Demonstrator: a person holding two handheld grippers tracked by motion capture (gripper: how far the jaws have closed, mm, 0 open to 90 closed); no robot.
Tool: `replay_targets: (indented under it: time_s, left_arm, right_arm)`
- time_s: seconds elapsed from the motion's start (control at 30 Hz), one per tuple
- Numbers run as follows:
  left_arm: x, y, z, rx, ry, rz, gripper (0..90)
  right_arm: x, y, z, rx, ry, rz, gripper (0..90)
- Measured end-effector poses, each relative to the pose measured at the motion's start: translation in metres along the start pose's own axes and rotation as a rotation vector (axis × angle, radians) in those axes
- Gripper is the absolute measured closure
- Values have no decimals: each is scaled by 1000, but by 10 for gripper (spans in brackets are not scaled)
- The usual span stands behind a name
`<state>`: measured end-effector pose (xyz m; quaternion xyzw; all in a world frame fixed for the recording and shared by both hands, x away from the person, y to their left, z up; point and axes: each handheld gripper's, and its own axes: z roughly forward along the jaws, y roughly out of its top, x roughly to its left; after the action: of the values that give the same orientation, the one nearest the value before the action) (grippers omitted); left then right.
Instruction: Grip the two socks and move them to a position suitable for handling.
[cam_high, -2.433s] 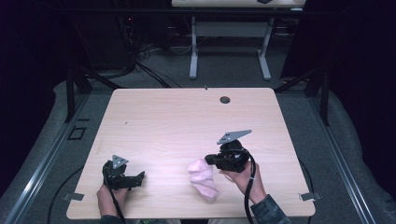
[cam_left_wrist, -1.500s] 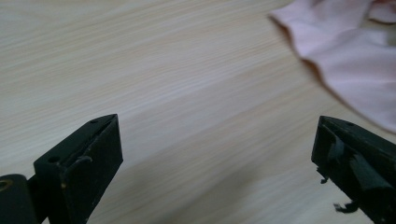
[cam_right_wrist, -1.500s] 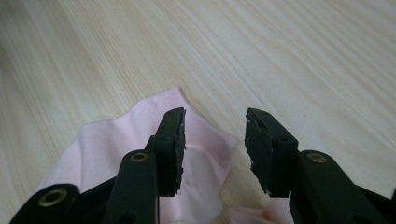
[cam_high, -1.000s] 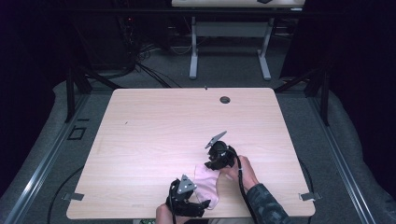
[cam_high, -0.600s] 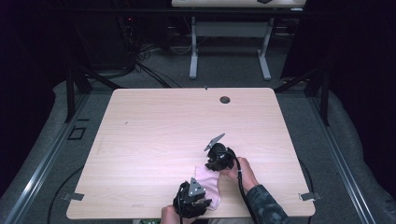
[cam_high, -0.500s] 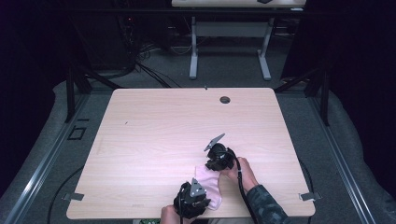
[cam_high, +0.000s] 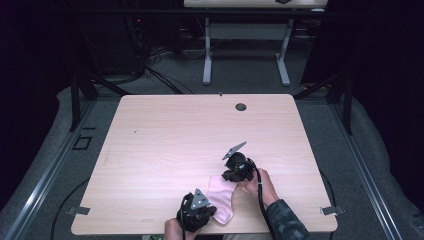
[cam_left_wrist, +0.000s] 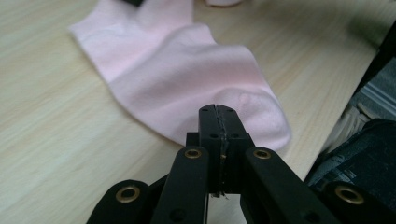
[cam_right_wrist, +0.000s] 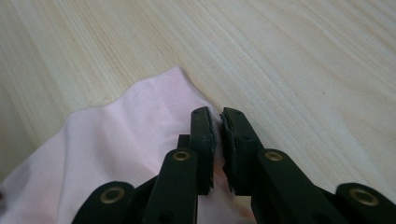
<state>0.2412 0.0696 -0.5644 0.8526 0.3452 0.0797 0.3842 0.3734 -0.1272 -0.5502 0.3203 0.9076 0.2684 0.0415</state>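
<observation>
Your soft pink cotton sock (cam_high: 221, 198) lies flat on the pale wood-grain bench (cam_high: 175, 135), close to the near edge and a little right of the middle. It runs from its cuff end, farther up the bench, down to its rounded toe end by the edge.

Your left gripper (cam_high: 196, 214) sits at the toe end. In the left gripper view the sock (cam_left_wrist: 187, 79) spreads out ahead of the jaws, and those jaws have just been closing; they now stand pressed flat together at the sock's near edge. A thin sliver shows in the seam between the pads, but you cannot tell for sure from here whether fabric is pinched there.

Your right gripper (cam_high: 234, 170) is at the cuff end, with its grey three-cornered plate tilted up toward the far side. In the right gripper view the jaws have just been closing and are clamped on the edge of the sock (cam_right_wrist: 116, 154), with a narrow strip of pink fabric showing between the pads near the cuff's corner.

Your right hand (cam_high: 257, 181) wraps the gripper body, a patterned sleeve (cam_high: 285, 220) behind it. Farther off, a small round dark grommet hole (cam_high: 241, 107) sits near the bench's far edge, well apart from the sock.
</observation>
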Motion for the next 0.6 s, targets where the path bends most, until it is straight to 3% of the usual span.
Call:
replay_targets:
  time_s: [0.03, 0.23, 0.27, 0.4, 0.53, 0.6]
  left_arm:
    - [0, 0, 0, 0, 0, 0, 900]
    - [32, -4, -24, -17, 18, -63, 900]
    - [38, -4, -28, -8, 23, -65, 900]
    - [61, -7, -35, 3, 44, -94, 900]
    - [73, -11, -33, 4, 49, -141, 900]
    - [72, -12, -33, 5, 55, -158, 871]
  right_arm:
    - [0, 0, 0, 0, 0, 0, 831]
    - [6, -3, -14, -14, 11, 42, 831]
    - [8, -6, -19, -23, 28, 72, 831]
    - [16, -11, -24, -37, 16, 127, 827]
    - [28, -19, -23, -26, -6, 155, 800]
    - [31, -22, -19, -26, -14, 161, 733]
